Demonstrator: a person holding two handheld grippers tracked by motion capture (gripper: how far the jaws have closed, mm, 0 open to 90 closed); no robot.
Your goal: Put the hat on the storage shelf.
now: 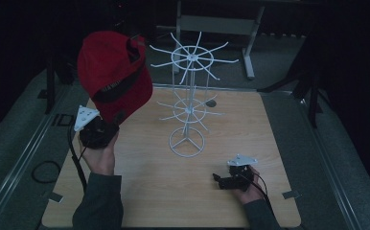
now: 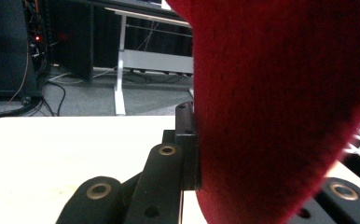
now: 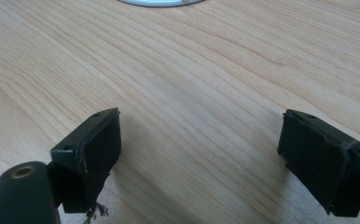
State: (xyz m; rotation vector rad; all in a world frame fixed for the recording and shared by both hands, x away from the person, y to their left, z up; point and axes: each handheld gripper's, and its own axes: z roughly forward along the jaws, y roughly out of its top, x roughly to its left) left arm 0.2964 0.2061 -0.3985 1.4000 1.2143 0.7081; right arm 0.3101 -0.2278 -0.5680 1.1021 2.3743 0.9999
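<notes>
Both grippers differ: left gripper [image 1: 97, 130] pinches red cap [image 1: 113, 72]; right gripper [image 3: 201, 158] fingers spread above table [image 3: 192, 70]

Clearance around the two grippers

White wire rack [image 1: 188, 96] stands mid-table, spokes spreading wide, between the grippers. Left gripper [image 1: 98, 128] is raised, clamped on a red cap [image 1: 113, 74] that blocks everything ahead and to its right; bare table [image 2: 52, 154] lies to its left. Right gripper [image 3: 199, 154] sits low, jaws spread, bare wood between them, rack base [image 3: 159, 2] well ahead.
</notes>
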